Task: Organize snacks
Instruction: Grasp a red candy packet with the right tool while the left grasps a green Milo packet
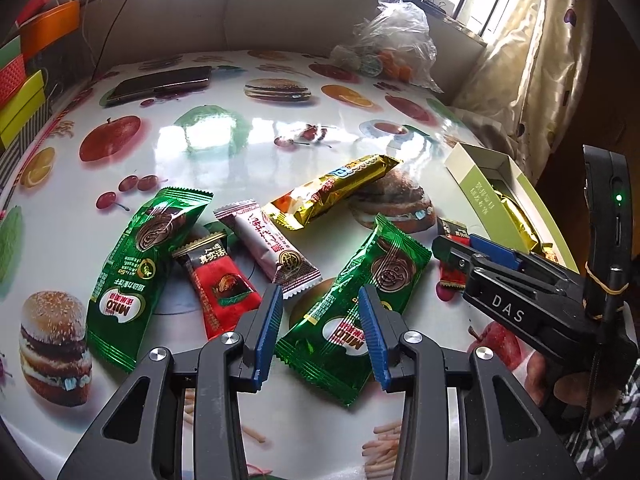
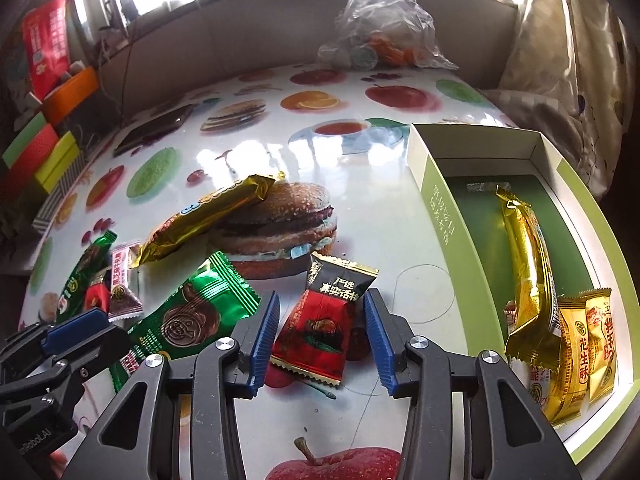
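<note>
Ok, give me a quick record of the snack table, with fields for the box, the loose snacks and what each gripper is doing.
box: green box, open, holding gold packets
loose snacks: two green packets, gold bar, white packet, two red packets
right gripper: jaws straddling a red packet, not pressing
left gripper: jaws open, empty, over a green packet

Your left wrist view looks steeply down, close over the table [image 1: 224,136] — snacks scattered ahead. Your right wrist view sits further right, beside the green box [image 2: 444,216]. Both share one green Milo packet [image 1: 360,304] [image 2: 192,320].
</note>
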Demonstrator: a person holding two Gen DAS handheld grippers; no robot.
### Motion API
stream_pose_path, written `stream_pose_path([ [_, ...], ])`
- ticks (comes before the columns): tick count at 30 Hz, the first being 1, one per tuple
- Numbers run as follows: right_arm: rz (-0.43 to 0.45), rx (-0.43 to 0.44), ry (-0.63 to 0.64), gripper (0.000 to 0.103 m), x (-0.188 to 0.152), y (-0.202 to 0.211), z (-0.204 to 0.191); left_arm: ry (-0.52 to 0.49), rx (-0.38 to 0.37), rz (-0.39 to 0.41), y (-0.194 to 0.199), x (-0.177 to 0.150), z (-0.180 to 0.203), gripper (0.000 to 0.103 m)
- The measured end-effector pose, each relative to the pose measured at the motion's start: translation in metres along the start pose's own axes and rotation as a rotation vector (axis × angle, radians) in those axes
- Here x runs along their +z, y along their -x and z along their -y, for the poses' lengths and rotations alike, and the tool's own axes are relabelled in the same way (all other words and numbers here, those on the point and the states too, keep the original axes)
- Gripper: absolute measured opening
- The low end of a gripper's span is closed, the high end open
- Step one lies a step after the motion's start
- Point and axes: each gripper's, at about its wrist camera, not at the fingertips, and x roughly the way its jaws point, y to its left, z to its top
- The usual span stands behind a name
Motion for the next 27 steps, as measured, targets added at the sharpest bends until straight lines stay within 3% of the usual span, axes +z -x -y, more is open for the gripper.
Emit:
stream_pose_path([
  [9,0.007,-0.011,0.024,0.024,-0.003,0.003,0.001,-0.026,-0.007,-0.017,-0.005,0.001,0.007,0.041],
  [18,0.034,0.032,-0.002,0.022,-0.009,0.018,0.008,-0.114,-0.015,-0.047,-0.013,0.0,0.025,0.041],
  [19,0.039,0.039,-0.007,0.022,-0.009,0.021,0.009,-0.125,-0.016,-0.049,-0.014,0.0,0.027,0.042],
  [22,0.053,0.053,-0.012,0.022,-0.01,0.031,0.01,-0.142,-0.044,-0.053,-0.017,0.0,0.032,0.063],
  [27,0.076,0.075,-0.027,0.022,-0.013,0.046,0.015,-0.197,-0.023,-0.069,-0.023,-0.001,0.044,0.063],
])
